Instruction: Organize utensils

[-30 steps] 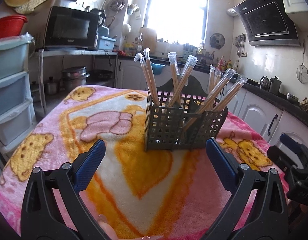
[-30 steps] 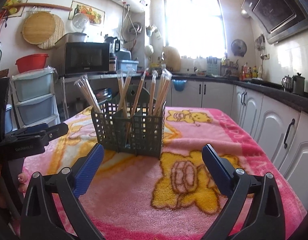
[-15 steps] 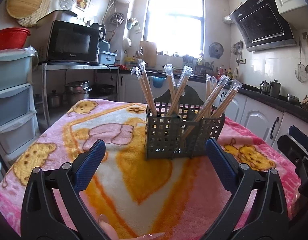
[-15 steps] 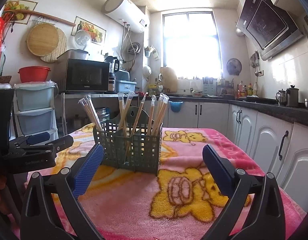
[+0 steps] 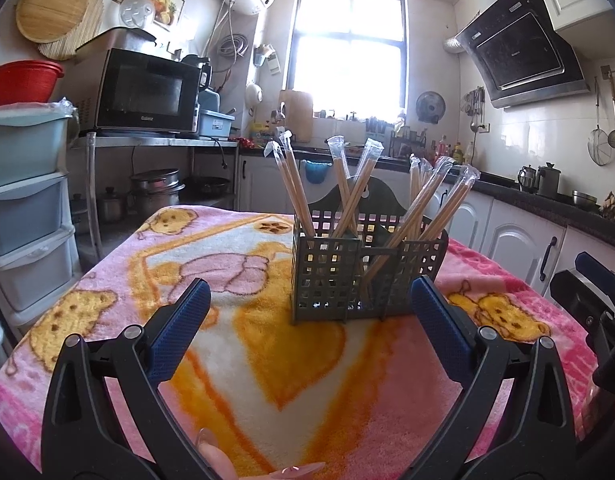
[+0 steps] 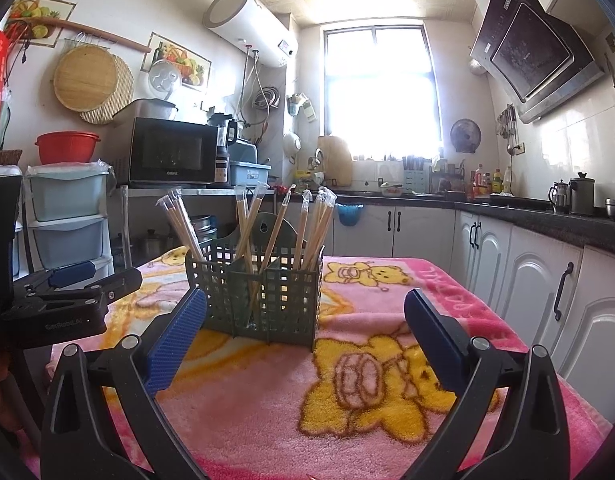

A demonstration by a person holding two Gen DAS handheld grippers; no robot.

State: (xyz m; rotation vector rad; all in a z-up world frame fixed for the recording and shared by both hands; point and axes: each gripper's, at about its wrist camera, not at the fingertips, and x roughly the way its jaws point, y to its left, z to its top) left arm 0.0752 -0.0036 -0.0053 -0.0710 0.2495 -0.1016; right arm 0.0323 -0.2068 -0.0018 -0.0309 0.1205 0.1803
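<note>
A dark green slotted utensil basket (image 5: 367, 276) stands upright on the pink bear-print blanket (image 5: 267, 360). Several plastic-wrapped chopstick pairs (image 5: 349, 196) stand in its compartments, leaning apart. My left gripper (image 5: 307, 332) is open and empty, a little in front of the basket. In the right wrist view the basket (image 6: 259, 292) with the chopsticks (image 6: 275, 228) sits ahead and left. My right gripper (image 6: 303, 340) is open and empty in front of it. The left gripper body (image 6: 59, 304) shows at that view's left edge; the right gripper body (image 5: 595, 308) shows at the left view's right edge.
Stacked plastic drawers (image 5: 23, 208) and a microwave (image 5: 147, 92) on a metal shelf stand to the left. White cabinets (image 6: 527, 280) under a dark counter run along the right. The blanket covers the table to its edges.
Both cameras have tilted upward and drawn back slightly, showing more wall and ceiling. The basket and chopsticks have not moved. Both grippers stay open.
</note>
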